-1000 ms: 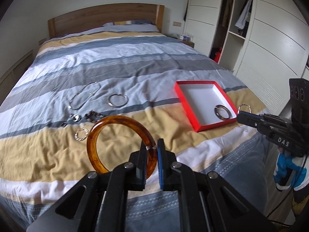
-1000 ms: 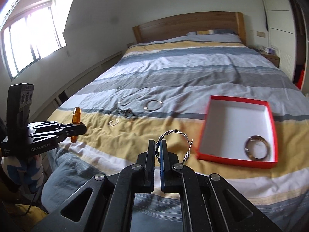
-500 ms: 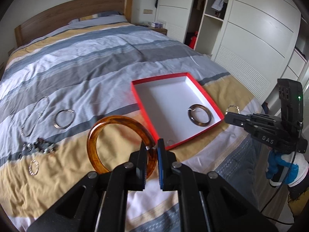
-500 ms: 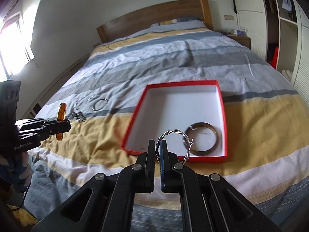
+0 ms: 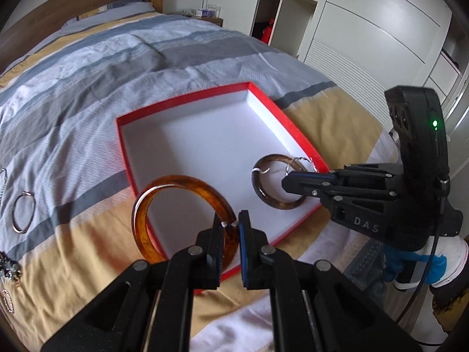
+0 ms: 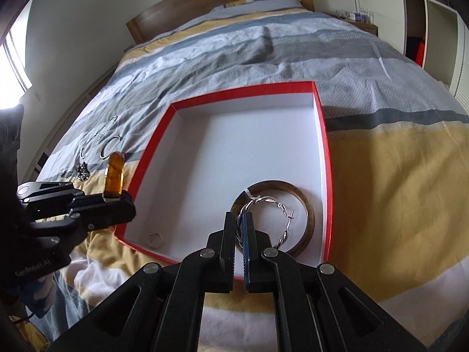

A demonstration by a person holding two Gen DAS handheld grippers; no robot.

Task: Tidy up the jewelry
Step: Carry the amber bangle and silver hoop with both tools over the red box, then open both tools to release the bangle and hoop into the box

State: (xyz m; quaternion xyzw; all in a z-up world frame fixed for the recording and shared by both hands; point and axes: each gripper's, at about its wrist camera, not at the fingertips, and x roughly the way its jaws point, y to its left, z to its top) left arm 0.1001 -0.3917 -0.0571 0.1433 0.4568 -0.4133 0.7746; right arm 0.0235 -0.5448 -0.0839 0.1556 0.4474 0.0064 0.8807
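A red box (image 5: 293, 123) (image 6: 321, 117) with a white floor lies on the striped bed. Inside it rest a dark brown bangle (image 5: 261, 192) (image 6: 309, 214) and a small ring (image 6: 155, 239). My left gripper (image 5: 233, 223) (image 6: 124, 196) is shut on an amber bangle (image 5: 181, 183) (image 6: 114, 173), held upright over the box's near left corner. My right gripper (image 6: 241, 218) (image 5: 285, 180) is shut on a twisted silver hoop earring (image 6: 281, 217) (image 5: 296, 162), which hangs above the brown bangle.
Left of the box on the bedspread lie a silver hoop (image 5: 23, 212) (image 6: 108, 146), a chain (image 6: 96, 139), a dark jewelled piece (image 6: 83, 170) (image 5: 8, 267) and another small hoop (image 5: 7, 300). White wardrobes (image 5: 366, 29) stand at the right, a wooden headboard (image 6: 205, 3) beyond.
Both grippers came down and over toward the red box, each keeping its piece. The box looks much larger and nearer, and the loose jewelry has slid to the left edge of the views.
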